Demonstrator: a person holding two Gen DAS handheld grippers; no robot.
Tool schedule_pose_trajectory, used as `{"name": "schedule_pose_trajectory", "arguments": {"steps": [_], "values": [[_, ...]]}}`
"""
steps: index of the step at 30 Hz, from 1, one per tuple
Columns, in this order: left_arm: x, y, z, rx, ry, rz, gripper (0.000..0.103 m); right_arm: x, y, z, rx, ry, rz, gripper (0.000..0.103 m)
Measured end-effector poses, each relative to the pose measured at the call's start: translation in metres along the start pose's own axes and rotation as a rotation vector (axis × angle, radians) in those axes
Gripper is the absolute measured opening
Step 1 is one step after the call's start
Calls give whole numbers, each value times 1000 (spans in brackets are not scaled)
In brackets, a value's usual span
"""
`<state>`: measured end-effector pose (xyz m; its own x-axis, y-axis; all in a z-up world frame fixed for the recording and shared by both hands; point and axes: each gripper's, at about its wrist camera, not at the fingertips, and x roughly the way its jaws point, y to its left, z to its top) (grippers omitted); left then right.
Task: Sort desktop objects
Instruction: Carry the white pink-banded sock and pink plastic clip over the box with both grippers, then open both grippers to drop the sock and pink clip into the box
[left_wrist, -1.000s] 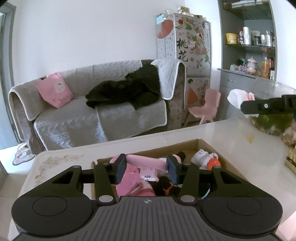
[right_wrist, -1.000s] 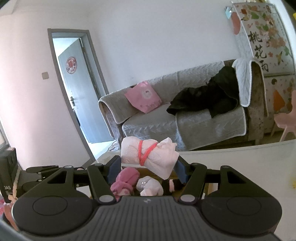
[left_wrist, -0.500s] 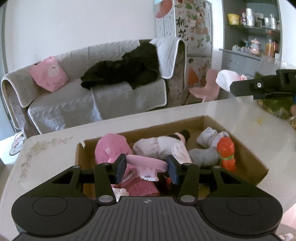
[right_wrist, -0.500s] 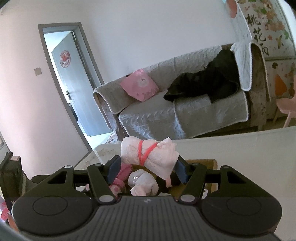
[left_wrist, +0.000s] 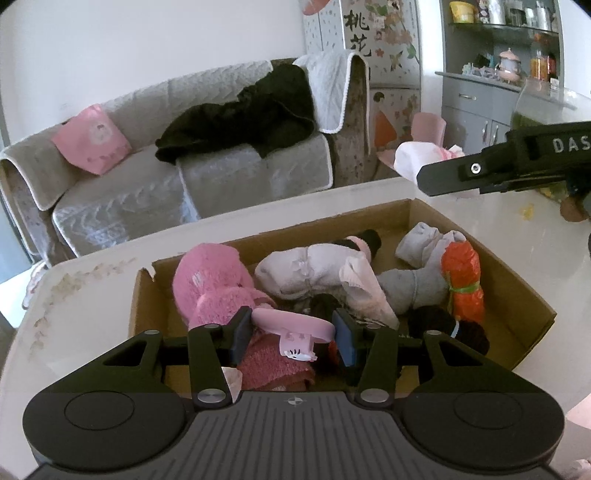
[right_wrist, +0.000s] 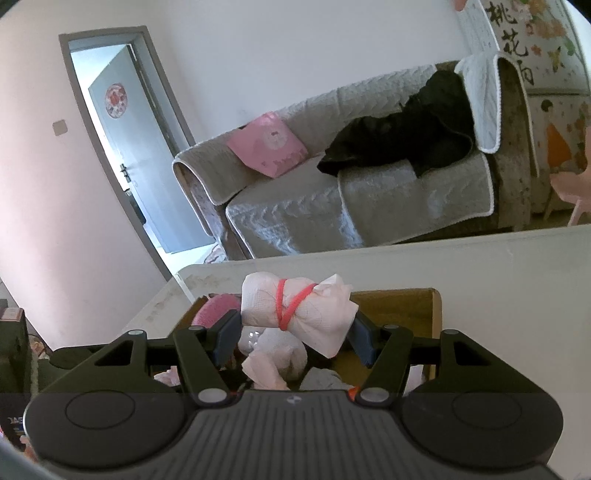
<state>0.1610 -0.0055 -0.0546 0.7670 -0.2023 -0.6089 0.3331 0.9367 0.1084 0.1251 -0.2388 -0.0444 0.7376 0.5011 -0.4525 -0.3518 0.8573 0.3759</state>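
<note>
Since a second ago your left gripper (left_wrist: 293, 334) has tipped down and come in over the cardboard box (left_wrist: 517, 295), so the whole inside of it shows where only a strip did, and your right gripper (right_wrist: 291, 334) has lowered toward the same box. Starting on the left, your left fingers are closed on a flat pink clip-like object (left_wrist: 291, 325) with a white piece hanging beneath it, held above the near end of the box over a fuzzy pink bundle (left_wrist: 214, 284). Moving right across the box, you have a white rolled bundle (left_wrist: 306, 271), grey socks (left_wrist: 417, 284) and an orange roll (left_wrist: 461, 277) tied with green, all already lying inside. Farther right, your right gripper's fingers clamp a white tissue bundle (right_wrist: 295, 314) banded in red, held above the box's near edge. By the look of it the sorting is well along: many items are in, and the two you hold are not yet released. What else waits on the table (left_wrist: 92, 273) you cannot judge, since both views take in little of it. Dark items at the box's near right corner are hard to identify, and the gripper bodies hide the near wall and anything under them.
</note>
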Motion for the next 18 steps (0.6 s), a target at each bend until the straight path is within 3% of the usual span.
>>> {"name": "schedule_pose_trajectory", "arguments": {"steps": [18], "values": [[6, -11, -8, 65, 9, 39, 54, 19, -7, -5, 3, 46, -74, 59]]}}
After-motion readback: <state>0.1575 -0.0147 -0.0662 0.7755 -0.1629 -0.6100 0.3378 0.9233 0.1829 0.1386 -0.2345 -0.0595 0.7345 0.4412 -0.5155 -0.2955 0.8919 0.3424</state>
